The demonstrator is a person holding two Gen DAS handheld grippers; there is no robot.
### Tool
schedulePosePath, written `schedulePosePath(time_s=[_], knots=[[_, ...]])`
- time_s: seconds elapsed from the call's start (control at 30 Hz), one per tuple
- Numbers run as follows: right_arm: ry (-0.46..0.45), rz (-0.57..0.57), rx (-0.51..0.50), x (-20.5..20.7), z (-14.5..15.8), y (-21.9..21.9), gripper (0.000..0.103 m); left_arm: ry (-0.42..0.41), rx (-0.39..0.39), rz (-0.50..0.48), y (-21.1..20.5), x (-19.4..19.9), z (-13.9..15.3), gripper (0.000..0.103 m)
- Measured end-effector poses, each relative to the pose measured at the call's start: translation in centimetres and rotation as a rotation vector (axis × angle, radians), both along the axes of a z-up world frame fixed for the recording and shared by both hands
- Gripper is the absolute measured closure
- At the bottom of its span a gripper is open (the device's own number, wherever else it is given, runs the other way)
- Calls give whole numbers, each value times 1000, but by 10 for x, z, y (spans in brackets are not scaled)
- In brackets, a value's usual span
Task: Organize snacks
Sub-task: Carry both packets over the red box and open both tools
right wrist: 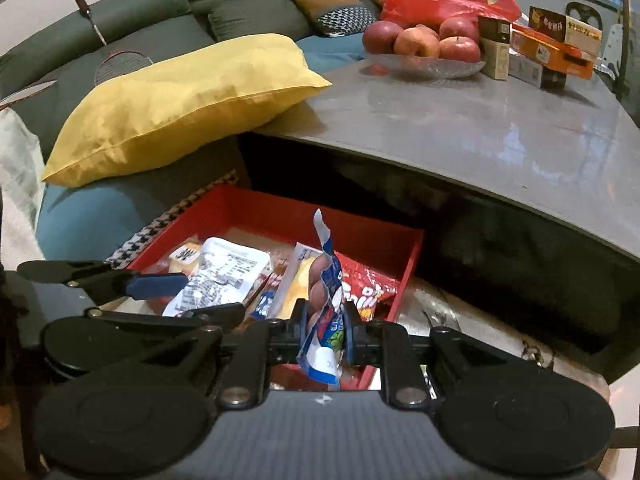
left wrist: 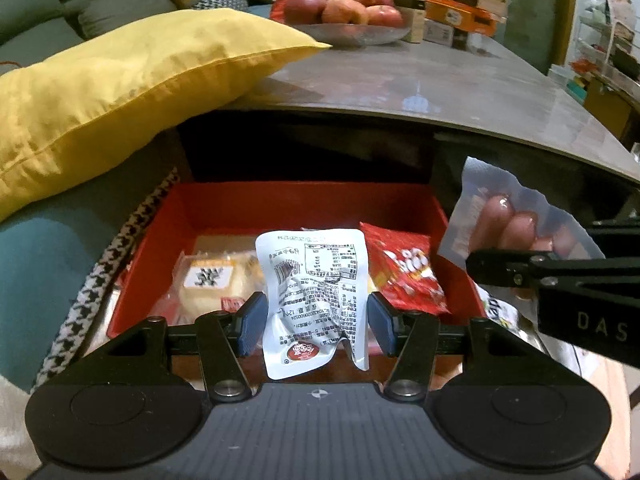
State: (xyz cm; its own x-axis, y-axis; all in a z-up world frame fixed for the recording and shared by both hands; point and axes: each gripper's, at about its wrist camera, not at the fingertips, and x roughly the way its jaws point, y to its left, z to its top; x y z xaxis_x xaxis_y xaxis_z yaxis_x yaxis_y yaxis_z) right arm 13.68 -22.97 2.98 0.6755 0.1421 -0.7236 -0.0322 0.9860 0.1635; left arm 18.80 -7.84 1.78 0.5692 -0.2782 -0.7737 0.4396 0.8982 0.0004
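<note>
Both packets hang over the red box — left gripper grasping the white packet, right gripper clenched on the sausage pack — lower each inside before letting go.

I see open room in the red tray's far half; its near half is crowded with packets. The desk edge overhangs behind, and the yellow cushion crowds the left approach.
</note>
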Motion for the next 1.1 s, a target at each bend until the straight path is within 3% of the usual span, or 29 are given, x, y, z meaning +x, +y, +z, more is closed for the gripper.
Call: schedulePosePath(time_s=[0.67, 0.83, 1.1], knots=[[31, 13, 22, 58, -36, -4, 88, 17, 33, 69, -1, 41, -23, 37], [17, 16, 32, 55, -33, -5, 87, -8, 38, 77, -1, 39, -18, 27], [11, 11, 54, 55, -29, -7, 87, -29, 41, 83, 0, 38, -13, 22]])
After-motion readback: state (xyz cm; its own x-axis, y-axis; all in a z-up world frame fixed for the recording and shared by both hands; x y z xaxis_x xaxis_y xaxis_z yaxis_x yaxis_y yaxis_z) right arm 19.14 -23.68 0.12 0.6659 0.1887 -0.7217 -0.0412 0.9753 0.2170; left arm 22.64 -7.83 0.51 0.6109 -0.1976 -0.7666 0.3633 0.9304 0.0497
